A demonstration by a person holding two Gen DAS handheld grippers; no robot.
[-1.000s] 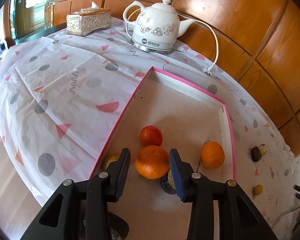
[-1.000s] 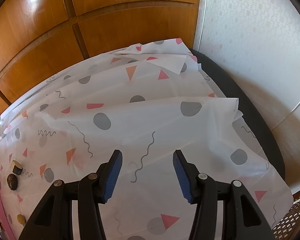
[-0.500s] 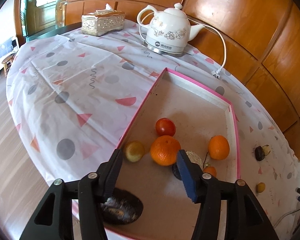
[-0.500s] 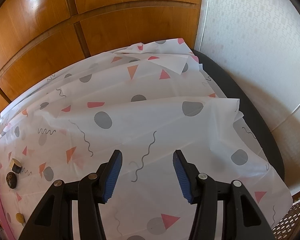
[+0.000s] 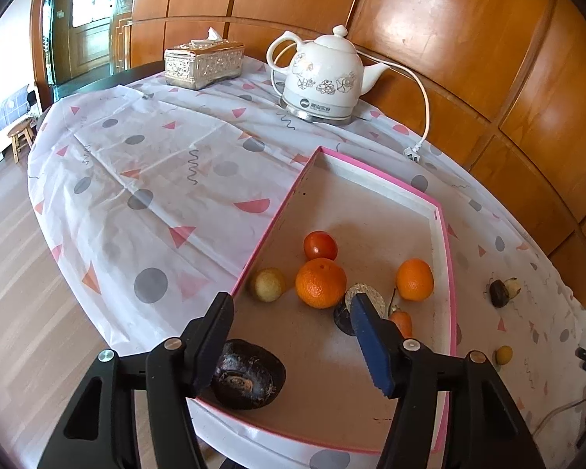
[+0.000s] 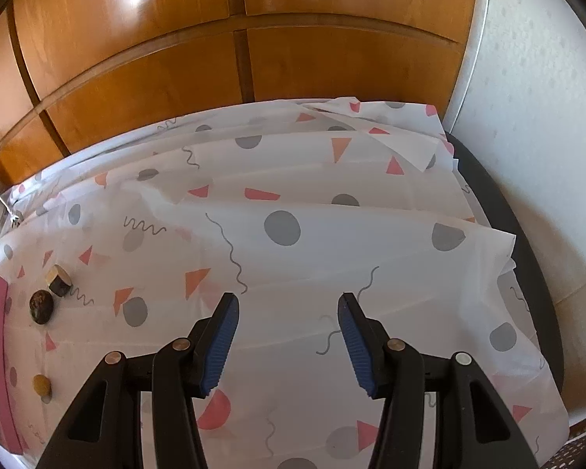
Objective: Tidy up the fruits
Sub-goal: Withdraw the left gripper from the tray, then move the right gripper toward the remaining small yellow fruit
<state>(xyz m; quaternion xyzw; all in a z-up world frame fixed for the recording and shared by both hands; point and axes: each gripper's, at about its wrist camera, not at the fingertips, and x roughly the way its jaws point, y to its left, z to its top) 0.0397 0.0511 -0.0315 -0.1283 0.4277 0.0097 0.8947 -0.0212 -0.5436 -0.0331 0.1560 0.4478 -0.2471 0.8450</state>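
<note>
Orange (image 5: 320, 282) lies beyond the just-opened, empty left gripper (image 5: 297, 340)

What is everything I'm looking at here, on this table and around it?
tray: 1, pink-rimmed, on the table
oranges: 2, orange, in the tray
tomato: 1, red, behind the nearer orange
yellowish fruit: 1, by the tray's left wall
dark fruit: 1, tray's near corner
small fruits on the cloth: 3, two dark, one yellow, right of the tray
kettle: 1, white, far side
tissue box: 1, silvery
tablecloth: 1, white, patterned
left gripper: open, empty, jaws just widened
right gripper: open, empty
</note>
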